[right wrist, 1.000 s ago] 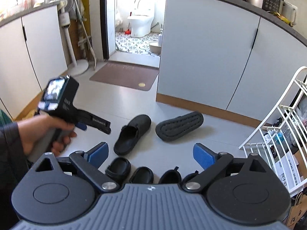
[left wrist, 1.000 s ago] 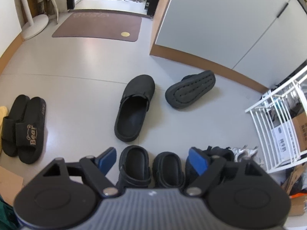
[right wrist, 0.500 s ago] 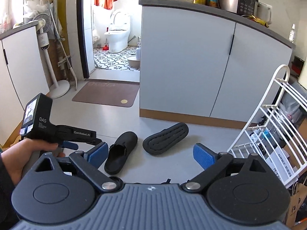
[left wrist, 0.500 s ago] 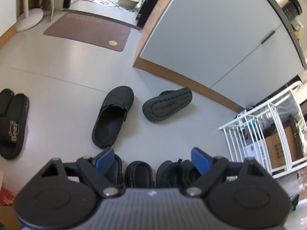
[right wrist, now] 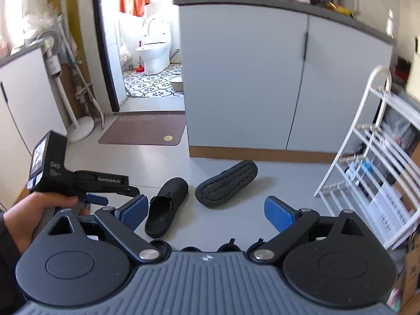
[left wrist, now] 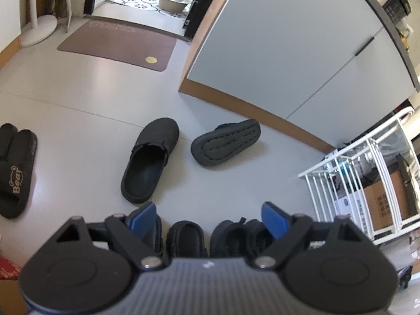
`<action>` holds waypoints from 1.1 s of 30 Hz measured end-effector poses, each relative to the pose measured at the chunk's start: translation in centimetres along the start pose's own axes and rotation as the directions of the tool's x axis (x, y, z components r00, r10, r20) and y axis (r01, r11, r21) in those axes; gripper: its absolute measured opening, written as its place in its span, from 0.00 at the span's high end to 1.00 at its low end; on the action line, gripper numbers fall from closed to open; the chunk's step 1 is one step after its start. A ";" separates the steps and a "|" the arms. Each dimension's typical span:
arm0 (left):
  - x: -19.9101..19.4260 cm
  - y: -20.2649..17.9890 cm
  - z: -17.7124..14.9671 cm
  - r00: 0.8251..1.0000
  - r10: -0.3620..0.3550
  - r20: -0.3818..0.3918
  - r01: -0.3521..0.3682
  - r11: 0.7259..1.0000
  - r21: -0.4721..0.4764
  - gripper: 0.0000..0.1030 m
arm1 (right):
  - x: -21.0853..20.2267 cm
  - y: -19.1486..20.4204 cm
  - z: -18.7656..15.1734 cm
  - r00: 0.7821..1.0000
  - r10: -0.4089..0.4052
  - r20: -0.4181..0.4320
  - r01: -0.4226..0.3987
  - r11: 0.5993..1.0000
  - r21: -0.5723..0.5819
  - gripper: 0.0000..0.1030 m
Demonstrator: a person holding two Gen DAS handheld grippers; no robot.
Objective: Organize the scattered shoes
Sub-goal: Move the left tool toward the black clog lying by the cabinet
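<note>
Black clog (left wrist: 151, 158) lay upright mid-floor, overturned slide (left wrist: 225, 141) just beside, sole up, near cabinet base. Both looked light, rubbery, flexible; best pinched at side wall or heel rim. Left claw (left wrist: 207, 218) and right claw (right wrist: 207, 210) stood wide, empty.

The left tool (left wrist: 207, 216) hangs with jaws wide and empty over a row of black shoes (left wrist: 186, 236) on the floor (left wrist: 78, 99), beyond which lie a black clog (left wrist: 151, 158) and, just beside it, an overturned slipper (left wrist: 225, 143) near the cabinet (left wrist: 288, 52).
</note>
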State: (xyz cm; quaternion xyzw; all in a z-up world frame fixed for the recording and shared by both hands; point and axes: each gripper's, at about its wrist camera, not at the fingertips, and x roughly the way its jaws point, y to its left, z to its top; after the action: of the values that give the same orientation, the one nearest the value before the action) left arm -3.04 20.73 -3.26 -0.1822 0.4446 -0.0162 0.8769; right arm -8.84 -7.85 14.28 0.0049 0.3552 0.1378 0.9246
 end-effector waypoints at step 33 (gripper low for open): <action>-1.8 -8.4 8.8 0.960 0.264 0.097 -0.272 0.958 0.085 0.14 | 8.6 -14.5 -3.1 0.993 0.078 -0.085 -0.042 0.931 0.362 0.08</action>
State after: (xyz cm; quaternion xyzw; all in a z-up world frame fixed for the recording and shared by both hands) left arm 3.85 15.91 5.67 -0.0778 0.4264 0.0889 0.8968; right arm -1.09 -19.80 4.76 0.1781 0.4190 0.0987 0.8849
